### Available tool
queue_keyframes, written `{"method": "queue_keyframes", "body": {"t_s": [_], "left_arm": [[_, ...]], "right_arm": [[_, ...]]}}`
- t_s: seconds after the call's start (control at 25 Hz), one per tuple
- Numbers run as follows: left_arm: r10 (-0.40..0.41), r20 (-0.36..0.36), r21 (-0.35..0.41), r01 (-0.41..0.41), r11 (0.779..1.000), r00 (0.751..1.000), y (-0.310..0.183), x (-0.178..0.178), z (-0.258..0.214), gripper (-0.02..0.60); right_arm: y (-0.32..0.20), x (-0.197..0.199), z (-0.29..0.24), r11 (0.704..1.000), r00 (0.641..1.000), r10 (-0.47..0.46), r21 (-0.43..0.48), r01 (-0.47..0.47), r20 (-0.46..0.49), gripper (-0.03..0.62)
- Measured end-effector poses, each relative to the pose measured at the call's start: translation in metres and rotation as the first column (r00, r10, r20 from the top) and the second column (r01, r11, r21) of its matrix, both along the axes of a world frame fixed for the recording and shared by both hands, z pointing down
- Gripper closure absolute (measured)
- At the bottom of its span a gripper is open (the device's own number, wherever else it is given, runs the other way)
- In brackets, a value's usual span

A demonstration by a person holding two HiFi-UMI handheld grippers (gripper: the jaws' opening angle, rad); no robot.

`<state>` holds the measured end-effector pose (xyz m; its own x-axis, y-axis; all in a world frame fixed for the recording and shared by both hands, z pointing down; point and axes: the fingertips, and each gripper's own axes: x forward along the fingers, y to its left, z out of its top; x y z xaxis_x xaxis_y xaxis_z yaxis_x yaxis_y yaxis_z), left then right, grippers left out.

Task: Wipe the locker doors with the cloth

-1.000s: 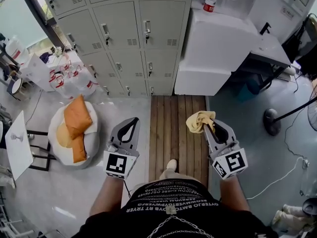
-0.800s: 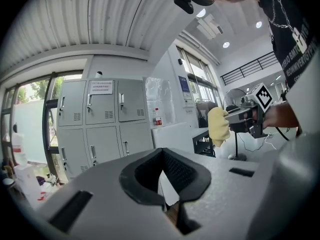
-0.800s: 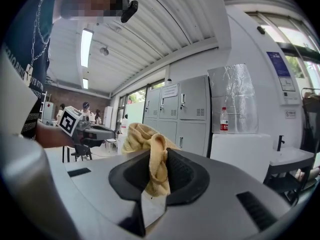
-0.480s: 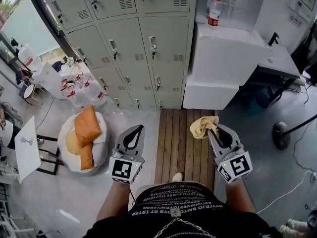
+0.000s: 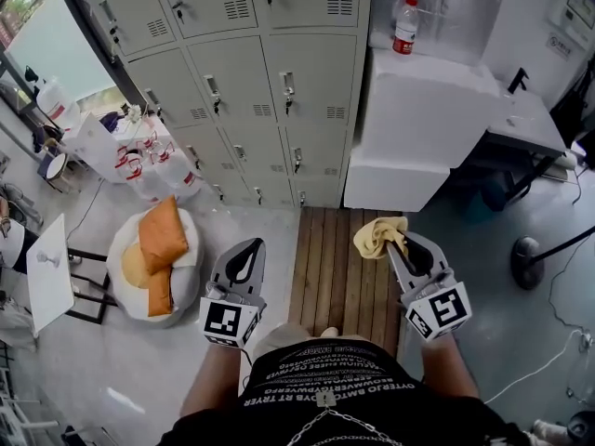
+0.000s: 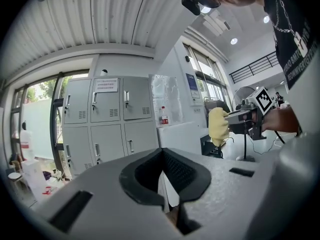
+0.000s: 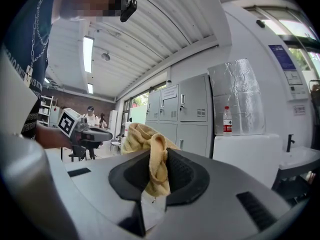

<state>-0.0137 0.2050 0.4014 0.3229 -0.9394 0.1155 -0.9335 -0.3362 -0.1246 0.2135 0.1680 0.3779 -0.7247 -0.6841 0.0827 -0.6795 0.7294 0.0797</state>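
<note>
Grey lockers [image 5: 251, 72] with small handles and vents stand ahead across the top of the head view; they show too as lockers [image 6: 107, 121] in the left gripper view and lockers [image 7: 185, 114] in the right gripper view. My right gripper [image 5: 398, 240] is shut on a yellow cloth [image 5: 376, 234], which bunches out past the jaw tips as cloth [image 7: 150, 154]. My left gripper [image 5: 245, 253] is shut with nothing in it. Both hang low over the floor, well short of the doors.
A white cabinet [image 5: 423, 119] with a red-capped bottle [image 5: 404, 24] stands right of the lockers. A wooden floor strip [image 5: 339, 268] runs between my grippers. A white beanbag with orange cushions [image 5: 160, 249] lies left, water jugs [image 5: 153, 161] behind it. A fan stand [image 5: 530, 249] is at right.
The view has shifted so the lockers sit a little lower and further right in the frame. Both grippers keep their pose, the cloth still held.
</note>
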Motion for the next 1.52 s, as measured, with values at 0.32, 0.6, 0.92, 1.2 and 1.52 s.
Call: {"method": "queue_keyframes", "body": {"t_s": [0.32, 0.6, 0.92, 1.2, 1.52], "left_arm": [[-0.002, 0.035, 0.025, 0.001, 1.000, 0.999, 0.000, -0.007, -0.011, 0.577], [0.012, 0.061, 0.046, -0.014, 0.999, 0.998, -0.021, -0.019, -0.019, 0.577], [0.029, 0.064, 0.048, -0.032, 0.998, 0.998, -0.048, -0.031, -0.018, 0.577], [0.038, 0.067, 0.027, -0.040, 0.999, 0.997, -0.075, -0.039, -0.011, 0.577], [0.066, 0.063, 0.019, -0.067, 0.998, 0.996, -0.108, -0.047, -0.003, 0.577]], "right_arm": [[-0.004, -0.009, 0.002, 1.000, 1.000, 0.007, 0.007, -0.007, -0.021, 0.539], [-0.019, -0.026, 0.006, 1.000, 1.000, 0.019, 0.000, -0.019, -0.024, 0.539], [-0.041, -0.043, 0.007, 1.000, 0.999, 0.020, -0.012, -0.020, -0.027, 0.539], [-0.065, -0.048, 0.015, 0.999, 0.999, 0.041, -0.026, -0.042, -0.020, 0.539], [-0.094, -0.061, 0.022, 0.997, 0.998, 0.055, -0.048, -0.056, -0.015, 0.539]]}}
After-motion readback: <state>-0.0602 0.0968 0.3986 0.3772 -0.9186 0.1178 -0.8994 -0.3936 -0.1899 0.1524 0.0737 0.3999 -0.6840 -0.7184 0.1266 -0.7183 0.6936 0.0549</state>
